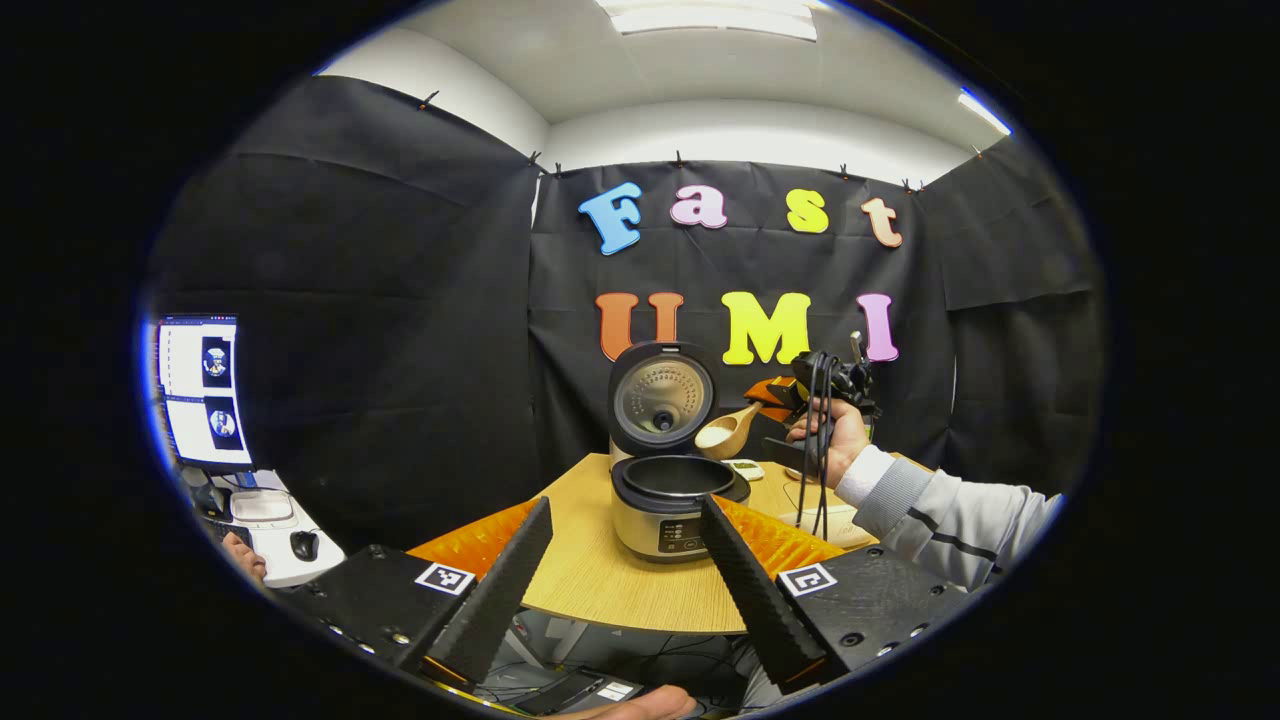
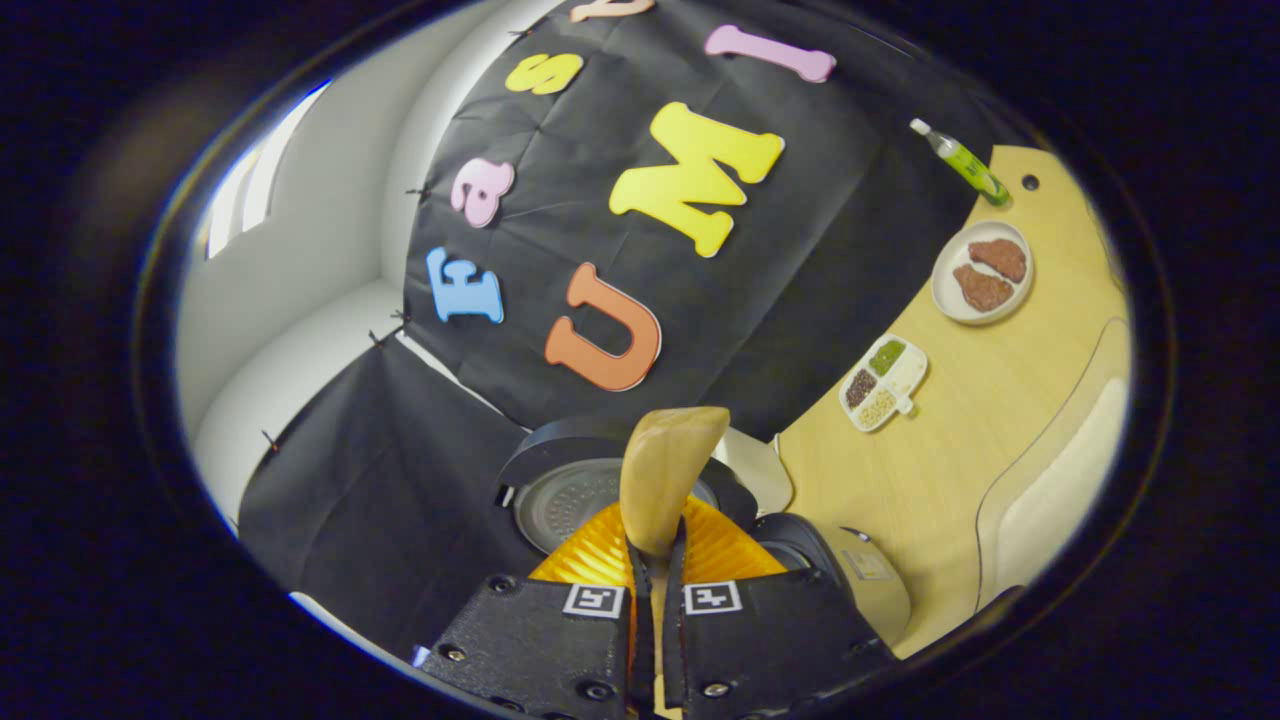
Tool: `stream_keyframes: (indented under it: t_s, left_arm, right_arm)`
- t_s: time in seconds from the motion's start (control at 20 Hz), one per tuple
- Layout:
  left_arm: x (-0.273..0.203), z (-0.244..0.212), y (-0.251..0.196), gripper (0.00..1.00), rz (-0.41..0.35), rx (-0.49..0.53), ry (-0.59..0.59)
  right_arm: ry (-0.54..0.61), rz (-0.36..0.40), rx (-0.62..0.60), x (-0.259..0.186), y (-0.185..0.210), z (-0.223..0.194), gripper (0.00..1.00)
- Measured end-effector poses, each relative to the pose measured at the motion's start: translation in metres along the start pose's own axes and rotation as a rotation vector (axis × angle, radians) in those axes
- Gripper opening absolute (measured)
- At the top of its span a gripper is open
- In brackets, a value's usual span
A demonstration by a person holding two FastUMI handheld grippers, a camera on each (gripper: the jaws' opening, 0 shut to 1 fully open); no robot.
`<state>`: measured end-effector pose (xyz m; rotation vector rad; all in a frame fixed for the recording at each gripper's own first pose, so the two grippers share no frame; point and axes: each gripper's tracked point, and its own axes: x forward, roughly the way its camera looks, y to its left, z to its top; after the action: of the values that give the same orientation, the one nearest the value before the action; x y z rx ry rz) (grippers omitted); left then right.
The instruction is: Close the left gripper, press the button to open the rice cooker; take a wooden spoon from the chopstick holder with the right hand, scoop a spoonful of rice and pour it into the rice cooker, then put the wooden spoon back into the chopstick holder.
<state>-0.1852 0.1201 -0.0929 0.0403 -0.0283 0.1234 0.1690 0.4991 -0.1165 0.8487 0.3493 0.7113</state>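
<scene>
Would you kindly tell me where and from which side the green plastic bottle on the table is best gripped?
Grip the green plastic bottle around its straight body, below the narrow white-capped neck, coming from the open table side. It stands near the black cloth wall, apart from the round plate, so that side looks free.

Rice cooker [image 1: 668, 500] has a brushed-metal-looking body, glossy dark plastic rim and lid shell [image 1: 662, 397], dull metal inner lid plate; wooden spoon [image 1: 728, 431] is smooth, pale, matt wood, its bowl [image 2: 668, 470] lightly sheened in the right gripper view. Table [image 1: 600, 575] is smooth light wood-grain laminate, low gloss; booth wall [image 1: 400, 300] is matt black cloth, creased. Left gripper [image 1: 625, 560] fingers [image 1: 505, 585] look ribbed and matt, round plate [image 2: 940, 290] and divided dish [image 2: 905, 385] glossy white, bottle [image 2: 962, 160] clear plastic, sleeve [image 1: 950, 520] soft grey knit.
</scene>
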Motion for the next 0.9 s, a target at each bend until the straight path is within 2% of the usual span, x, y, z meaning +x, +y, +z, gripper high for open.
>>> stream_keyframes:
  t_s: [0.15,0.5,0.7,0.9]
  left_arm:
    - [-0.002,0.001,0.008,0.95,0.013,-0.015,0.000]
    - [-0.004,-0.008,0.008,0.94,0.016,-0.021,0.014]
    - [-0.006,-0.005,0.008,0.95,0.017,-0.029,0.009]
    - [-0.007,-0.006,0.009,0.94,0.018,-0.024,0.012]
  right_arm:
    - [-0.013,-0.031,-0.176,0.002,0.005,-0.008,0.08]
    - [-0.032,-0.057,-0.428,0.009,0.014,-0.027,0.08]
    - [-0.089,-0.098,-0.621,0.010,0.019,-0.026,0.08]
    - [-0.138,-0.096,-0.814,0.008,0.033,-0.028,0.08]
